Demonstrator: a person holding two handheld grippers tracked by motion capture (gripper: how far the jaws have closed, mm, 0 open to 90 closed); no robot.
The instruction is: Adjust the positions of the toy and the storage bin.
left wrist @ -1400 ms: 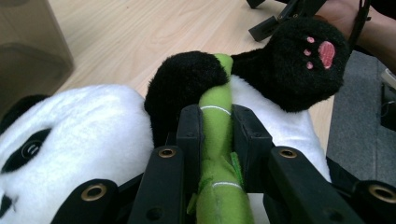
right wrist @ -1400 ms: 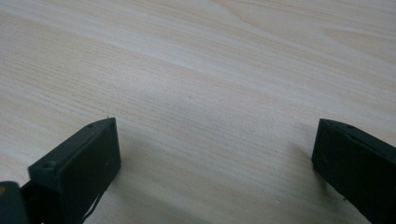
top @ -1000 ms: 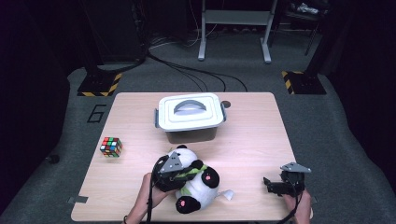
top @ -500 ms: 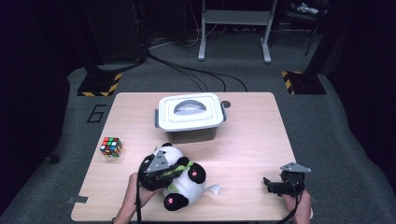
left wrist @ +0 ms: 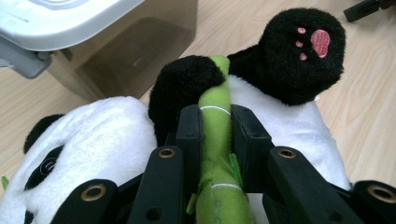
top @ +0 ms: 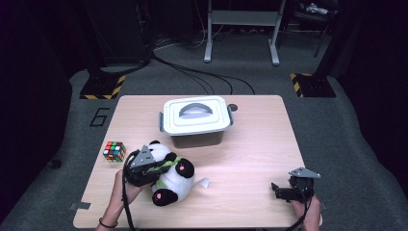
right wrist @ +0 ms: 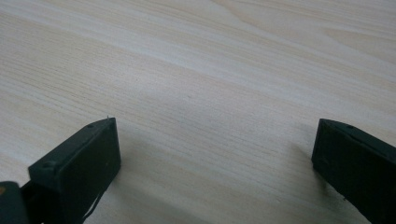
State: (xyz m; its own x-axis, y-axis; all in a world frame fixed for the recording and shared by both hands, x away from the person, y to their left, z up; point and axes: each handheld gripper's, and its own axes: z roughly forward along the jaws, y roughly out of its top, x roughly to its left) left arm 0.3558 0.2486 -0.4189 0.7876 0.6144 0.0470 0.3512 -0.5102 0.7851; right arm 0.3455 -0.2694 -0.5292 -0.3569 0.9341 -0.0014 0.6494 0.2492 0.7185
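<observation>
The left gripper [left wrist: 215, 126], clenched on the green bamboo stalk [left wrist: 215, 140] of the toy panda [top: 168, 175], has dragged the toy toward nine o'clock, so it now lies near the cube [top: 114, 150]. The right gripper [top: 279, 190] rests at four o'clock, jaws wide and empty. At twelve o'clock the lidded box [top: 196, 120] stays shut, so the panda probably cannot go in yet.

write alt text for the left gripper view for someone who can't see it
The left tool is shut on the green bamboo stalk sewn to a plush panda, which lies on a light wooden table. One black foot with a pink paw pad points toward the camera, and a lidded plastic box stands behind the toy.
</observation>
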